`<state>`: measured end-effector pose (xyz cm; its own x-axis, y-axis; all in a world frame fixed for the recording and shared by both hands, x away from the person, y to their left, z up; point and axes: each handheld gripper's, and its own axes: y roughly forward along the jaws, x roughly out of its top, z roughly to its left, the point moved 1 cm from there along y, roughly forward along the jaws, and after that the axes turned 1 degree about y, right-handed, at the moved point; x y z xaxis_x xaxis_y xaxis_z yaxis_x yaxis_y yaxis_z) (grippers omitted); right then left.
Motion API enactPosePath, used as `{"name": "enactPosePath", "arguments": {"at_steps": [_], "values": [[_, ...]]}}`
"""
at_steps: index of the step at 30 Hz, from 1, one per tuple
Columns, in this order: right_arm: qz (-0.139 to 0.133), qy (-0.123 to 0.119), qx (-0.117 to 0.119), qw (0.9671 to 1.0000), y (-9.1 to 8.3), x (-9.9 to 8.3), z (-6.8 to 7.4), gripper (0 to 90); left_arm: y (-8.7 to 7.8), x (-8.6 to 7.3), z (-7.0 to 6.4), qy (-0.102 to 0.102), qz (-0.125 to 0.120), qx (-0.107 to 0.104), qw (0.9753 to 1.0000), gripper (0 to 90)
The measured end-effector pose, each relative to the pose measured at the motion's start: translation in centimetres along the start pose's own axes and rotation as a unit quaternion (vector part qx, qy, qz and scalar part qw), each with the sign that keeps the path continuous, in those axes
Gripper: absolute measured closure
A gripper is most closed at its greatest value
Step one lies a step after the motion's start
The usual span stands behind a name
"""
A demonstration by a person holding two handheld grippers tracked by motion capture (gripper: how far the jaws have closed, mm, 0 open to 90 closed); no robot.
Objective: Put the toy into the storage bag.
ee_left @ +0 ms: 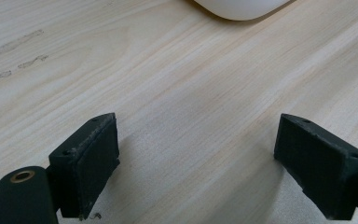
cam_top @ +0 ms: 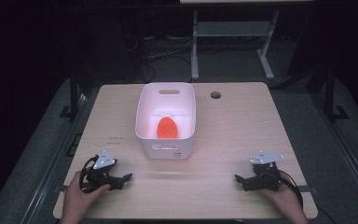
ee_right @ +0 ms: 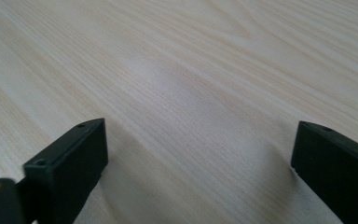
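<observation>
No readable text.
Faint dark marks on the table (cam_top: pixel 116 138) and a small label on the white bin (cam_top: pixel 176 152) are too blurred to read.

One white bin (cam_top: pixel 166 140), one orange object (cam_top: pixel 167 127), two tongs: left tongs (cam_top: pixel 122 181), right tongs (cam_top: pixel 240 181).

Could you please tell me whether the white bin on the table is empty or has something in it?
Not empty. The high view looks down into the upright white bin, and one orange, egg-shaped object lies on its floor.
</observation>
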<state>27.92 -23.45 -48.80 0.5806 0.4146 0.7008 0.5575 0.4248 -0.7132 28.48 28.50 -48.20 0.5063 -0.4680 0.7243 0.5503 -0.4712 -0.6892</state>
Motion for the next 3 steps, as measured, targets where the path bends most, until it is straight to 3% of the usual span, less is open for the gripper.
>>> {"name": "enactPosePath", "arguments": {"at_steps": [3], "values": [[-0.001,0.011,0.011,0.9999,0.12,-0.10,-0.29,2.1,0.00,0.00,0.00,0.000,0.000,0.001,1.0000,12.8]]}}
